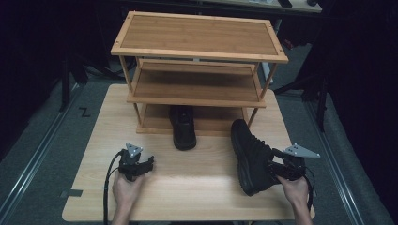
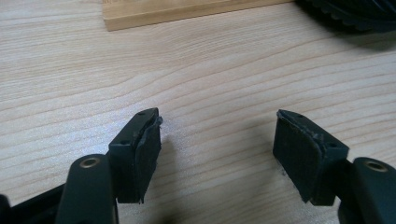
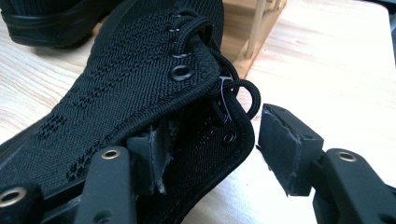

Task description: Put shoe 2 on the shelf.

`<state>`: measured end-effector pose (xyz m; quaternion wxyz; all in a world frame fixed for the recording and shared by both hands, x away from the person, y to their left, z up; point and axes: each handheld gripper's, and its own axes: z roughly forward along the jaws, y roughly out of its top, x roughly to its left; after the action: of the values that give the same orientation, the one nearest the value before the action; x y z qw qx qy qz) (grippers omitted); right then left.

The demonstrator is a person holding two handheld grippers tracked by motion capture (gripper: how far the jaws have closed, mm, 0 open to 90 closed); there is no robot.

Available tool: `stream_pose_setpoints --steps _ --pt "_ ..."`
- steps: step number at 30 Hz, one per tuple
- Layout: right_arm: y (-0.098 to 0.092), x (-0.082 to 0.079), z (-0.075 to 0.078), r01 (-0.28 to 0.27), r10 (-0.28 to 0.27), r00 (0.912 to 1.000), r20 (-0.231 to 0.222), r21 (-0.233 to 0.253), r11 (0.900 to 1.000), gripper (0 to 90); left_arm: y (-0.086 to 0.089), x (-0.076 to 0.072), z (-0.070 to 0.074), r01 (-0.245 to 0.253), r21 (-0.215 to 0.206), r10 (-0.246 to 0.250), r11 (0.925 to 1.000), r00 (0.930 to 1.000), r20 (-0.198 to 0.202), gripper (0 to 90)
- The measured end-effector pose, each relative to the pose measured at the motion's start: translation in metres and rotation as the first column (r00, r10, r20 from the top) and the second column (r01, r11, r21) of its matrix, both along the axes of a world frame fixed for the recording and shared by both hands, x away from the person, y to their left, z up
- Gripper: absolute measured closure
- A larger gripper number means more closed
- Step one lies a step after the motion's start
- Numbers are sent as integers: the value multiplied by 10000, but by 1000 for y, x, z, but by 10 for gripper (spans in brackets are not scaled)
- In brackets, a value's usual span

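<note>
A black lace-up shoe (image 1: 251,154) lies on the wooden table (image 1: 187,187) at the front right. My right gripper (image 1: 275,165) is open astride its ankle collar (image 3: 205,135): the left pad (image 3: 152,163) sits inside the shoe and the right pad (image 3: 280,149) stands outside with a small gap. A second black shoe (image 1: 184,126) stands half under the rack's bottom shelf, toe toward me. At the front left my left gripper (image 1: 150,162) hovers low over bare table, open and holding nothing (image 2: 217,140).
A three-tier bamboo shoe rack (image 1: 197,35) stands at the back of the table; its base edge (image 2: 187,11) and the second shoe's sole (image 2: 355,14) lie ahead of the left gripper. A rack leg (image 3: 257,32) rises behind the held-over shoe. Dark floor surrounds the table.
</note>
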<state>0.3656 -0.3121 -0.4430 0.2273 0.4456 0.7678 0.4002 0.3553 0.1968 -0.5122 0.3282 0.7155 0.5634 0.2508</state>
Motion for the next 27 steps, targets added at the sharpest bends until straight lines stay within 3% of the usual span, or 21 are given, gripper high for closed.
stream_pose_setpoints --steps 13,22,27 --pt "12 1 4 -69 70 10000 61 -247 9997 449 0 0 0 10 -9 -10 10000 10000 -7 322" --pt "35 2 10 -49 62 9998 197 -674 9977 454 0 0 0 9 -8 -9 10000 10000 -5 322" --pt "46 5 10 -103 104 9999 8 -771 9970 458 0 0 0 -2 -19 2 10000 10000 0 322"
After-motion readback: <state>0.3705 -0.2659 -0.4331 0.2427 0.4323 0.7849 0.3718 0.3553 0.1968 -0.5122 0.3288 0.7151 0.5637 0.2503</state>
